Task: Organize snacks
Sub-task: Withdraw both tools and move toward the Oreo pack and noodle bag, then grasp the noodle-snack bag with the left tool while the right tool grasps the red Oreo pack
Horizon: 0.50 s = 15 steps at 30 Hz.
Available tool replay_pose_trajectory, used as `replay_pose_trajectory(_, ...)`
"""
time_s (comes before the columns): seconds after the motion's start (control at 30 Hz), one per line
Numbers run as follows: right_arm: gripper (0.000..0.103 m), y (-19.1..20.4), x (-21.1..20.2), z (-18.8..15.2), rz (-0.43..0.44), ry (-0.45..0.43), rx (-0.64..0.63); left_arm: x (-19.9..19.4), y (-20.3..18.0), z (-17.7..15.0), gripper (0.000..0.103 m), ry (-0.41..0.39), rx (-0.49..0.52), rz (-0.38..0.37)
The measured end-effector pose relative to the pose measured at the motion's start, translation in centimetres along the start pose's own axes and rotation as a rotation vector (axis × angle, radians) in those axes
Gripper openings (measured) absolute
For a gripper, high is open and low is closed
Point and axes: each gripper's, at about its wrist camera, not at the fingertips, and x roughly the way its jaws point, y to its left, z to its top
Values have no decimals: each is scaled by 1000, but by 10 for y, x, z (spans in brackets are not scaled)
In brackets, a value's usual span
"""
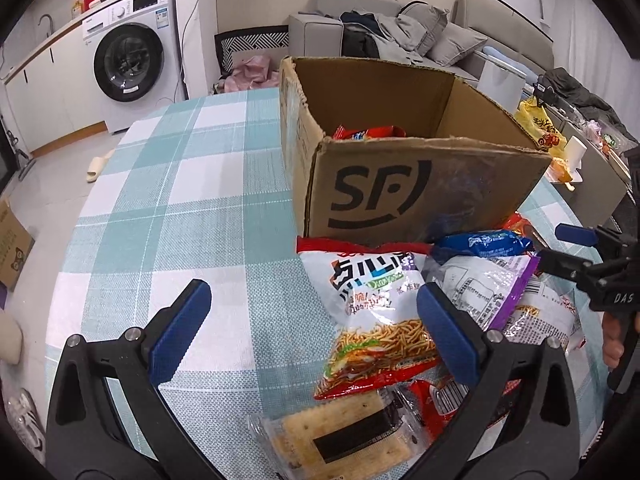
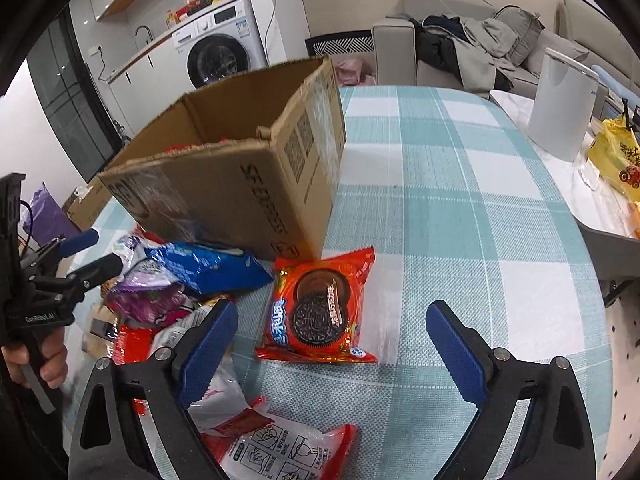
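Left wrist view: my left gripper point(image 1: 314, 320) gapes empty over the noodle-snack bag point(image 1: 372, 312), cardboard box point(image 1: 420, 188) just beyond — I should centre first.

Right wrist view: my right gripper point(image 2: 332, 344), open, frames the sandwich-cookie packet point(image 2: 320, 308) — lower squarely, then pinch.

The right hand-held gripper point(image 2: 332, 344) hangs wide open above the red cookie packet point(image 2: 318, 308) beside the cardboard box point(image 2: 240, 184).

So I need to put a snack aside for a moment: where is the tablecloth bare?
Bare cloth lies left of the cardboard box, toward the washing machine, and right of it beyond the red cookie pack up to the white appliance. In front of the box, snack packets crowd together.
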Motion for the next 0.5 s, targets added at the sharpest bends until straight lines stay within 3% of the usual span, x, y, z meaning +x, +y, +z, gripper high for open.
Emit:
replay_pose_trajectory(0.2,96,1,9,-2,-6,20,-15,6,-2,0,103,10,2,-28)
replay_pose_trajectory(0.5,90,0,16,-3,-13,41,-13,15,-5,0,103,31,16,-7)
